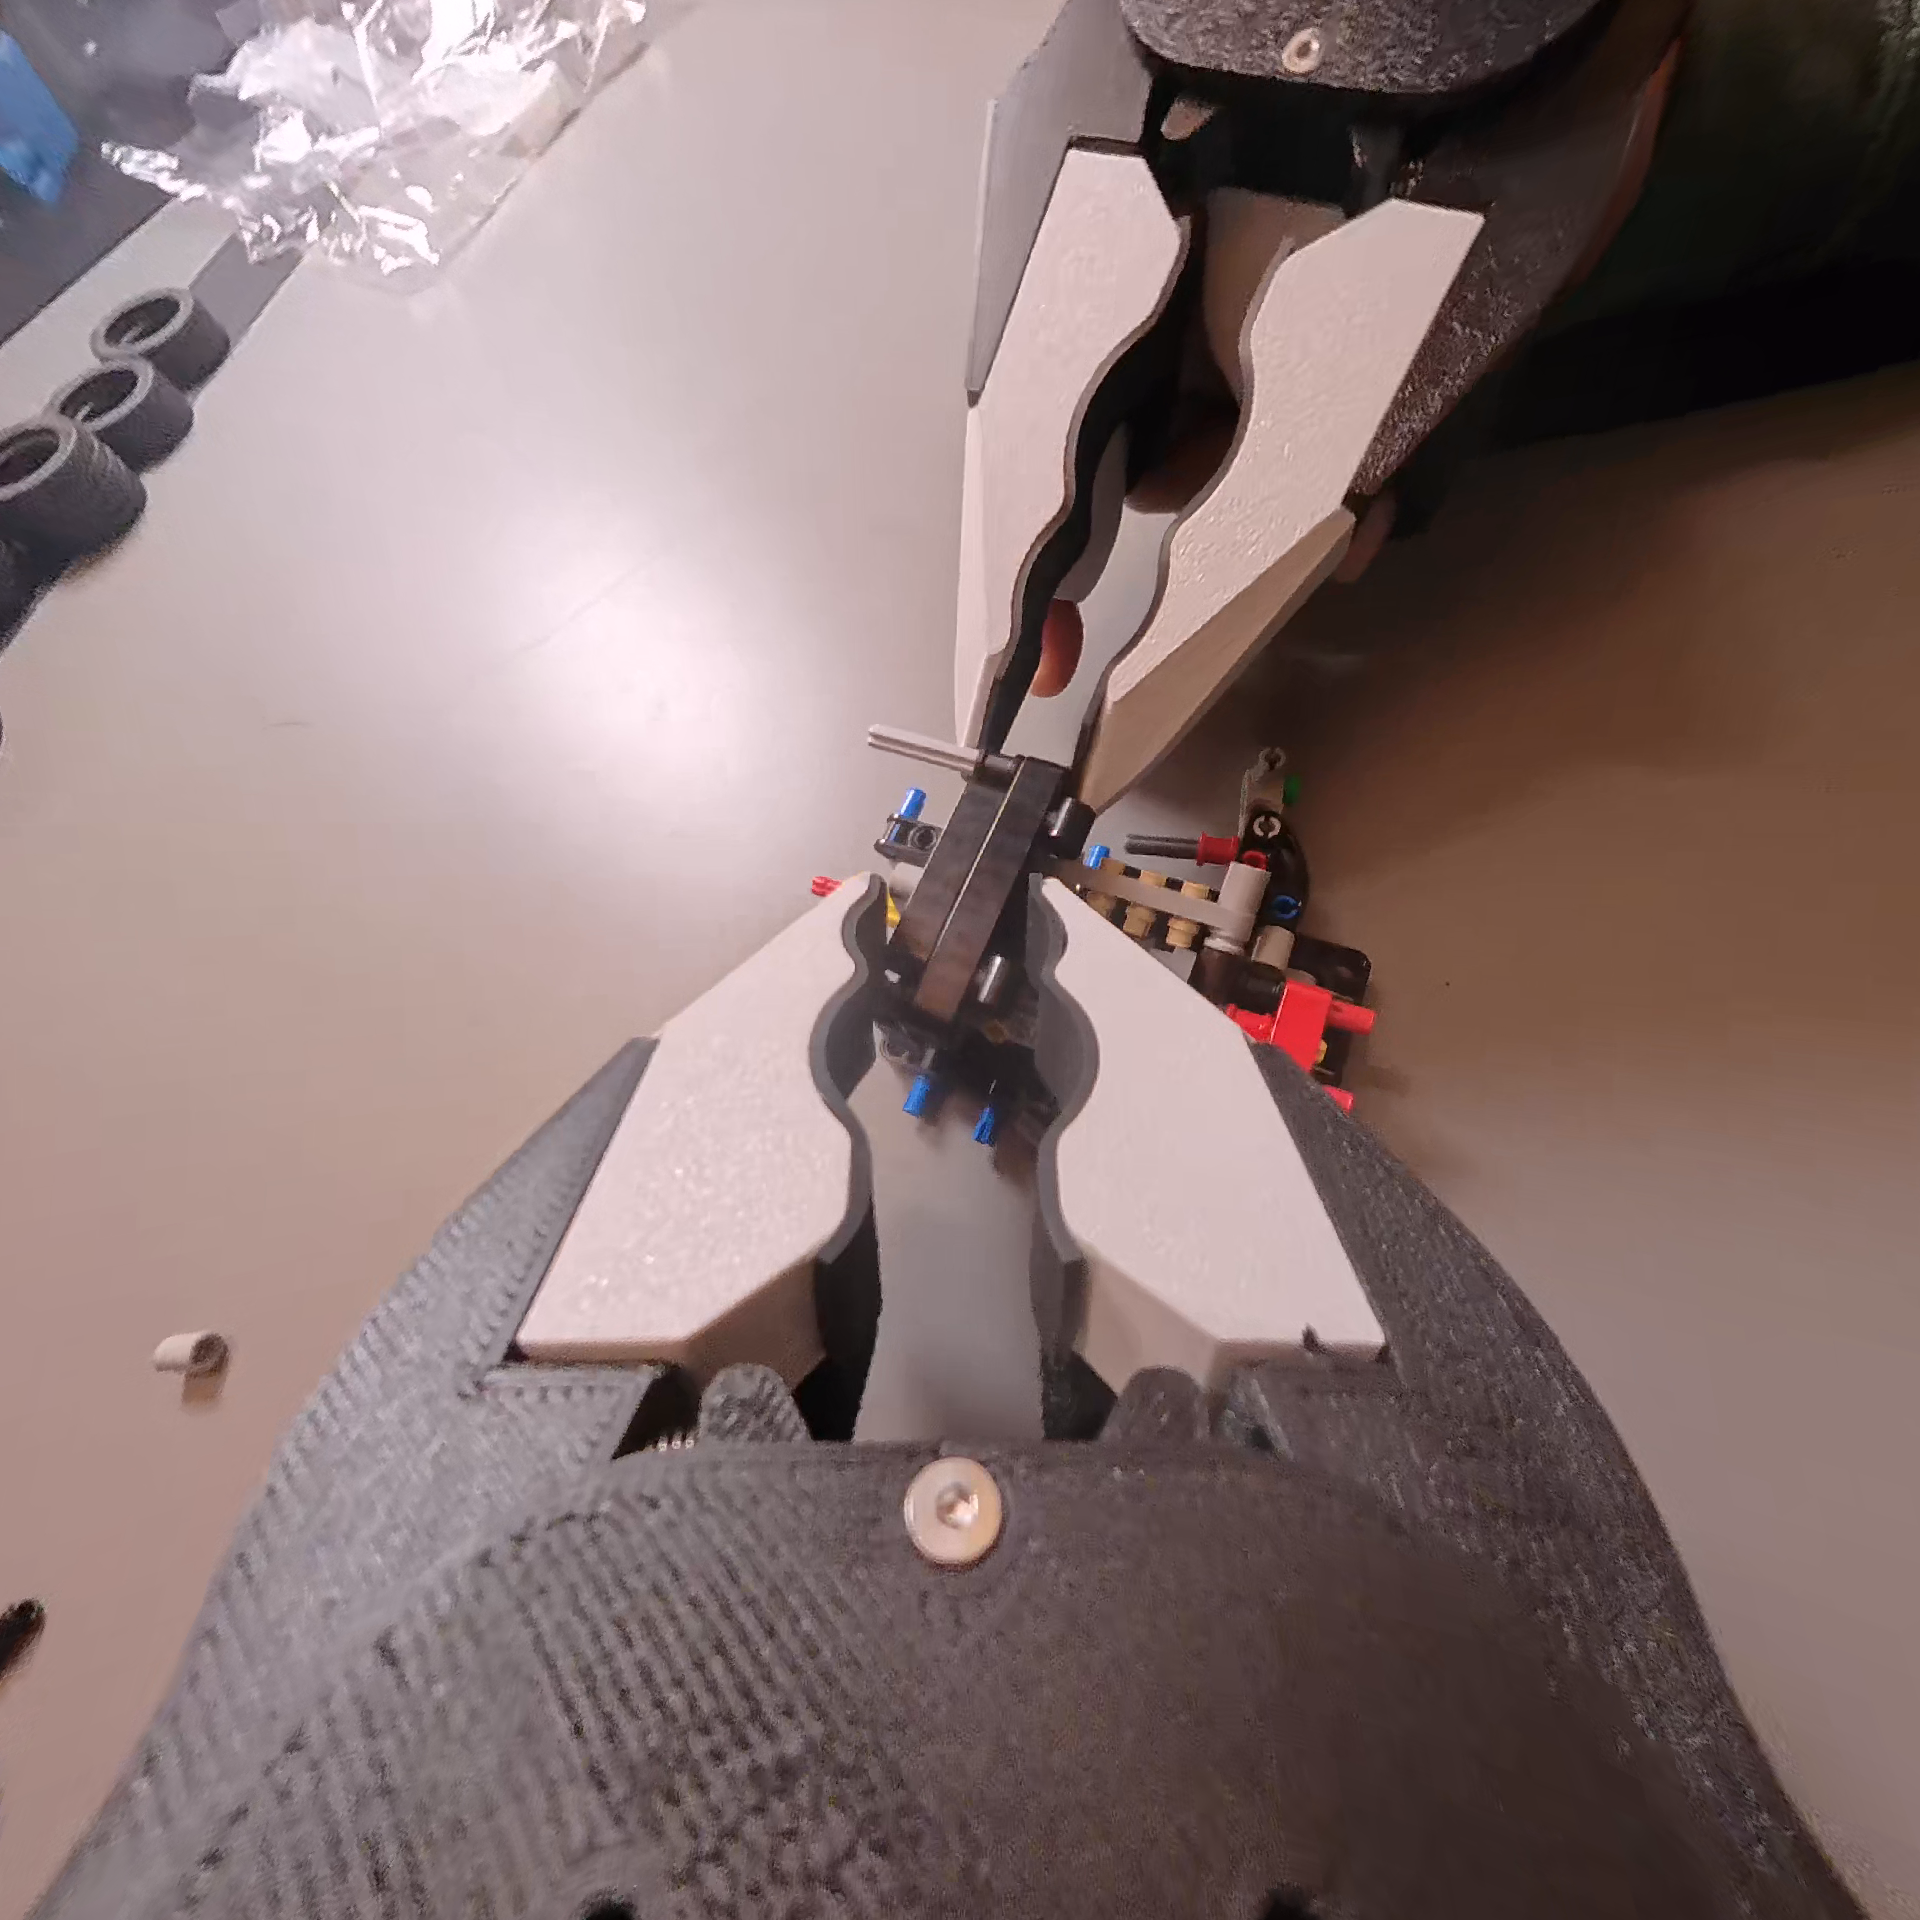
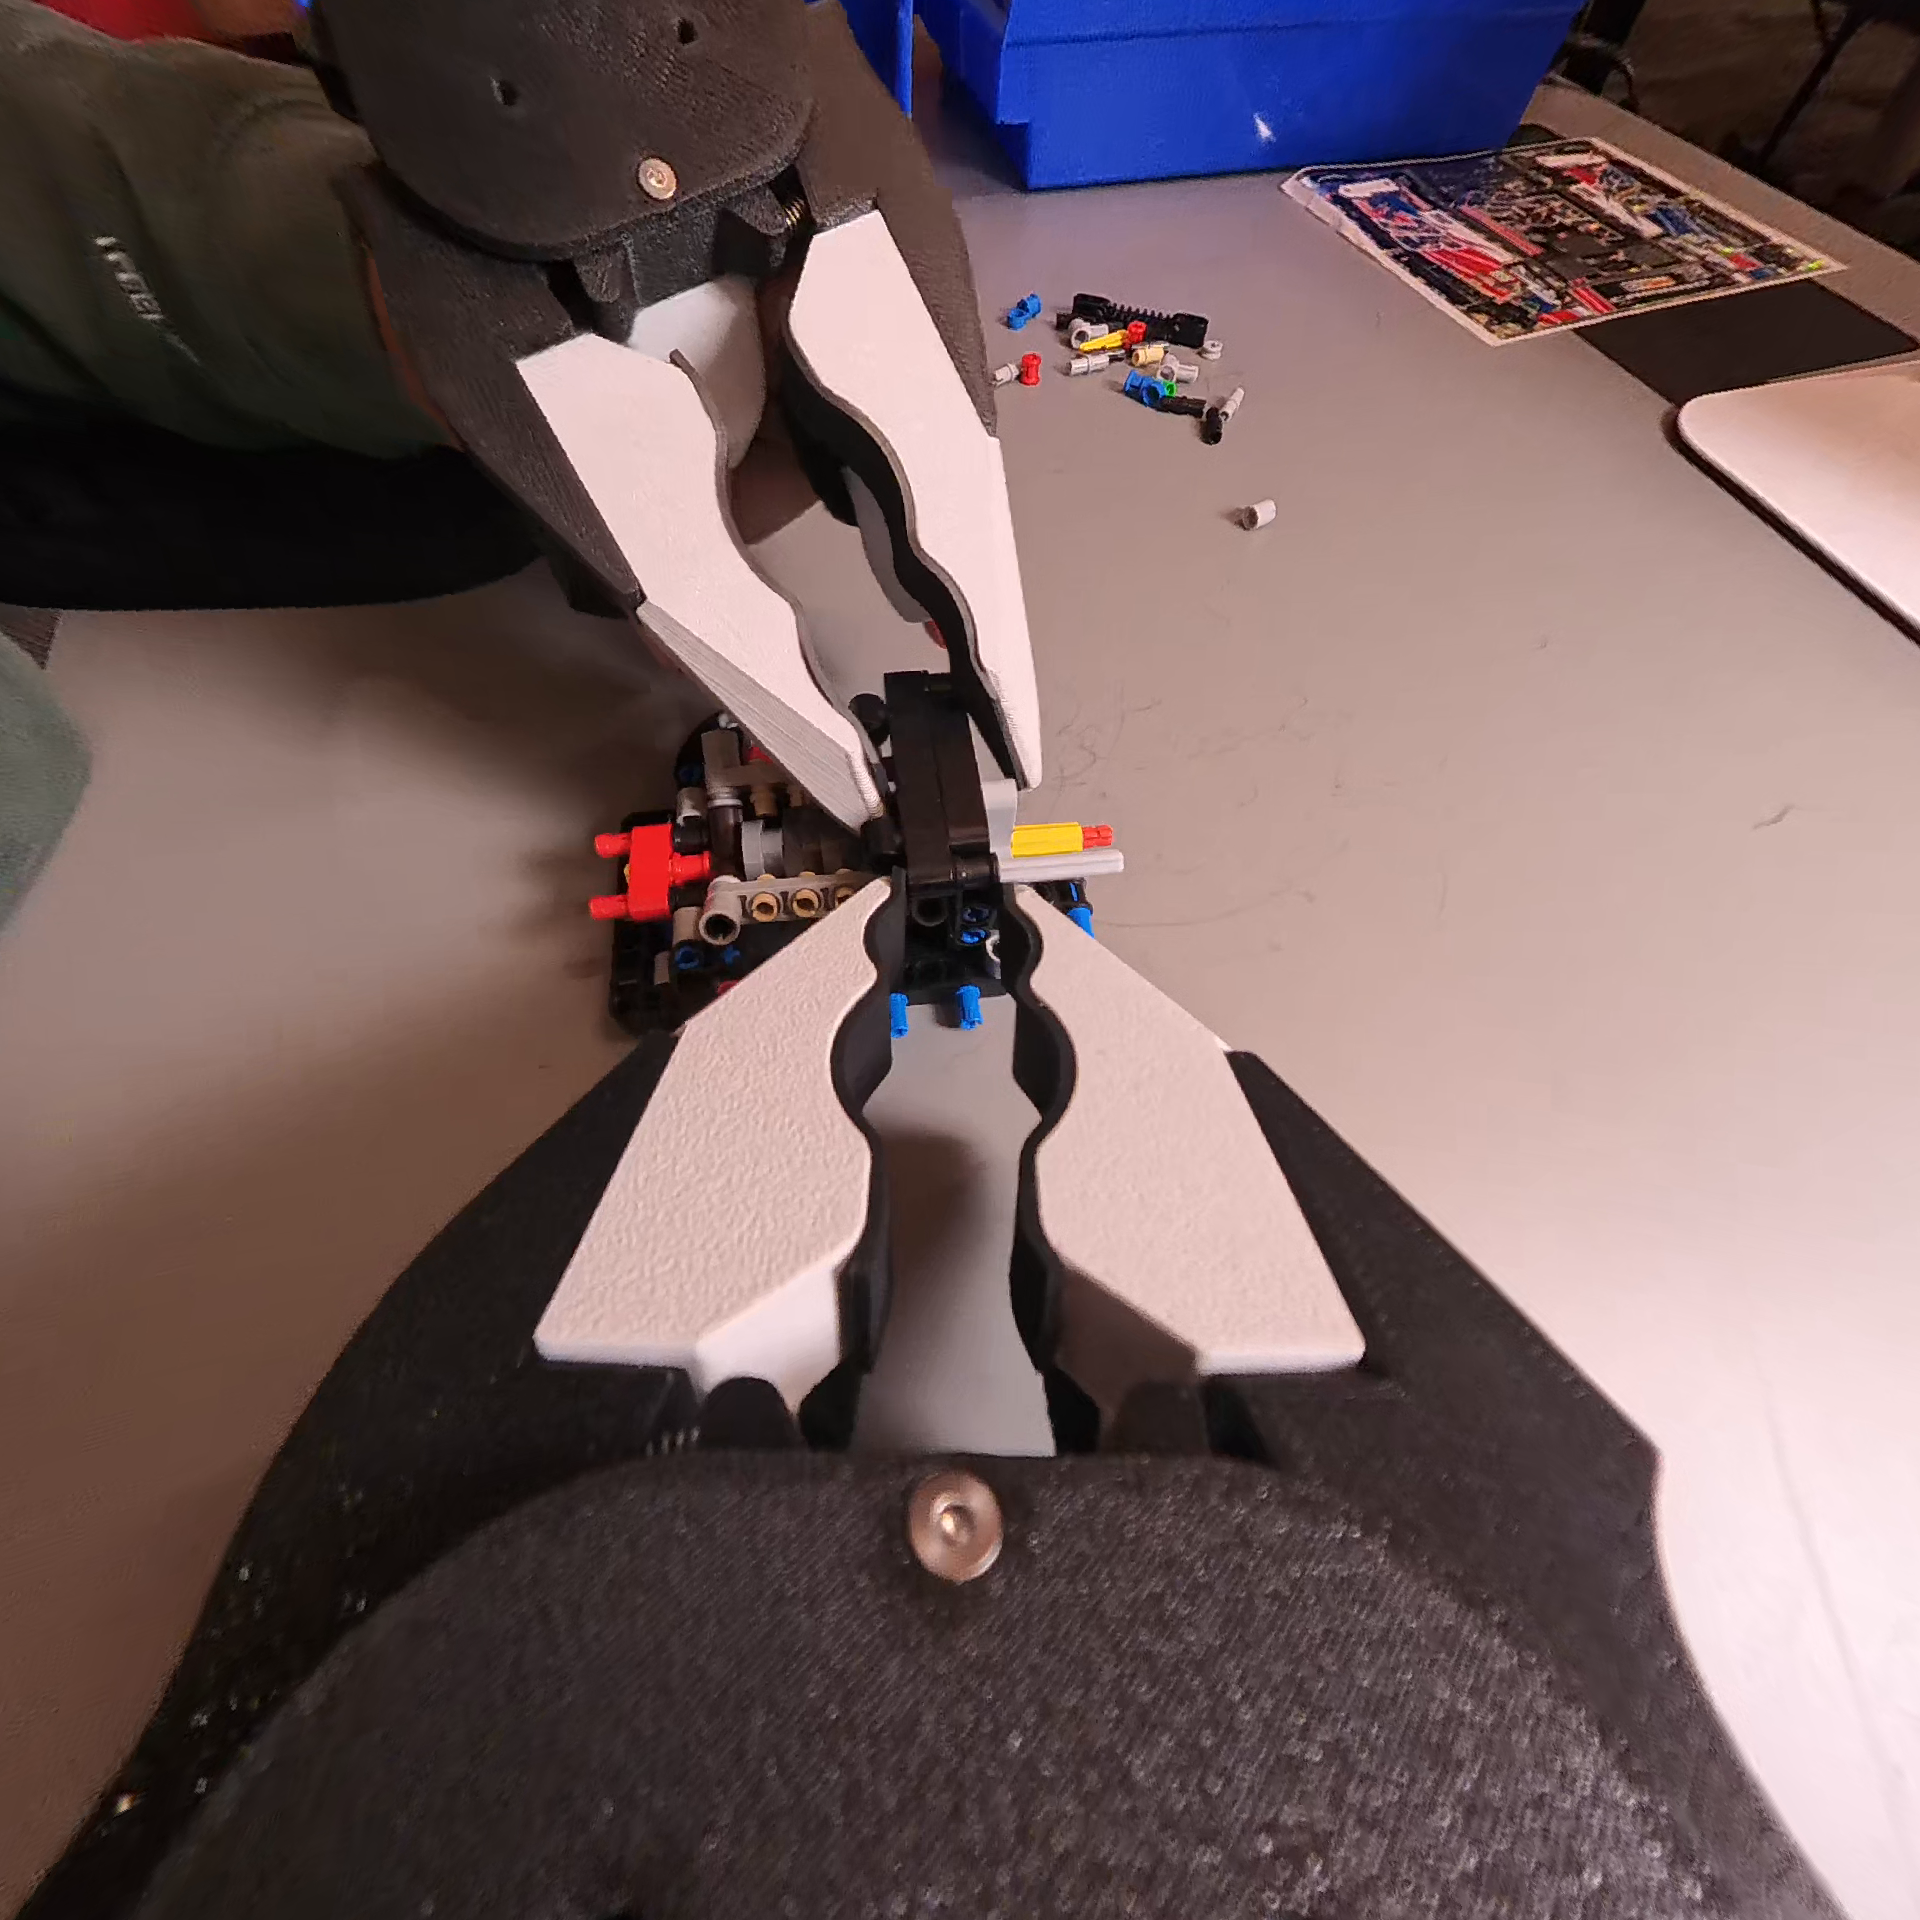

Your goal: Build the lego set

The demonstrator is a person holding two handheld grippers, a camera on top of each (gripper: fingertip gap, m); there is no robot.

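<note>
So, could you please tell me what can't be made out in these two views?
- Left wrist view: the model's near end, behind the left gripper's fingers.
- Right wrist view: whether the right gripper clamps the model, hidden between its fingers.
- Right wrist view: the loose parts, too small.
- Left wrist view: the tyres, cut by the edge.

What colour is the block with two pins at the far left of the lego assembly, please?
Red; the block shows best in the right wrist view.

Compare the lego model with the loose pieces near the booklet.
The lego model is pinned together as one; the loose pieces lie scattered. The model is gripped by the left gripper and right gripper; the pieces lie apart, untouched. Both rest on the grey table and mix black, grey, red, blue.
</note>
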